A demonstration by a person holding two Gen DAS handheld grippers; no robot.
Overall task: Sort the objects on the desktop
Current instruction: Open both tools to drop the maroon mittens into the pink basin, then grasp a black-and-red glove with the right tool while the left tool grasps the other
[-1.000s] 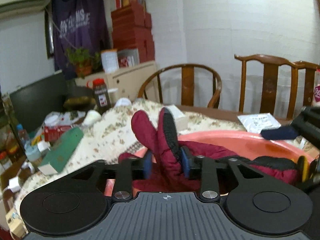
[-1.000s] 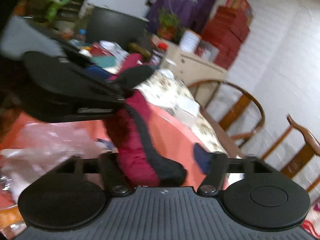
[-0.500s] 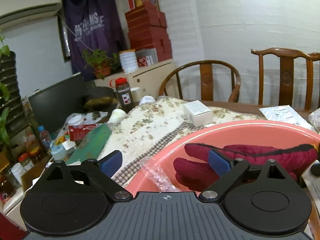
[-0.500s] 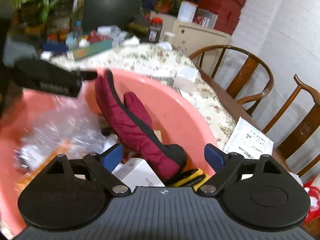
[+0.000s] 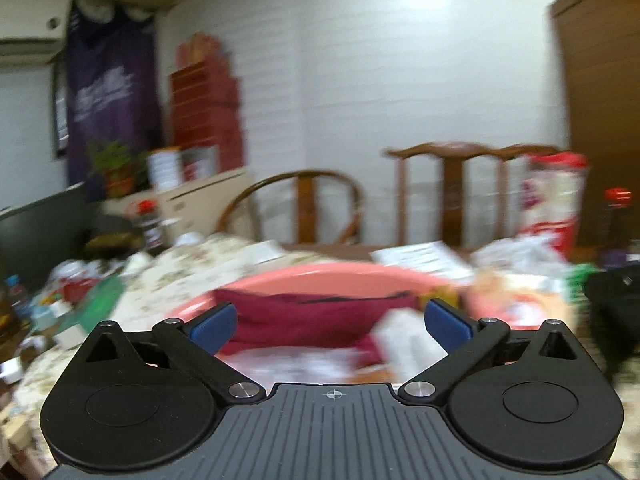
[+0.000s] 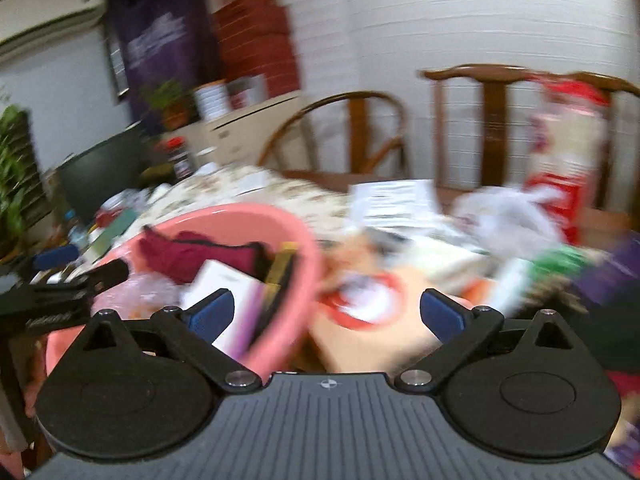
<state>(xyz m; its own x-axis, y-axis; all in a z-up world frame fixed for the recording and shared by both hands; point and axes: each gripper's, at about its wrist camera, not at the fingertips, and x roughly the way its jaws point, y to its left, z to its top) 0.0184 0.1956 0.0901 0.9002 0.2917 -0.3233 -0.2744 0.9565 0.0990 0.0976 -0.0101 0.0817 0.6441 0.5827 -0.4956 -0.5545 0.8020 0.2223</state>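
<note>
A maroon glove (image 5: pixel 312 320) lies inside the pink basin (image 5: pixel 328 272), loose and touching neither pad. My left gripper (image 5: pixel 331 320) hovers in front of the basin, its jaws opening wide, and the glove shows beyond the gap. In the right wrist view the basin (image 6: pixel 280 220) sits left of centre, holding the glove (image 6: pixel 192 248), a white box (image 6: pixel 228 284) and a yellow-black item (image 6: pixel 280 264). My right gripper (image 6: pixel 326 316) is over the basin's right rim with its jaws opening and nothing gripped. The left gripper's finger (image 6: pixel 80 280) pokes in from the left. Both views are blurred.
To the right of the basin lie a pale packet with a red ring (image 6: pixel 360 300), a white plastic bag (image 6: pixel 504 216), a paper sheet (image 6: pixel 396 200) and a tall red-white bag (image 6: pixel 568 136). Wooden chairs (image 5: pixel 452 192) stand behind the table. A flowered cloth (image 5: pixel 180 276) and small clutter lie left.
Both grippers let go of the maroon glove, which dropped flat into the basin. Both jaws spread wide and both views swung right; the right view rolled back to level.
</note>
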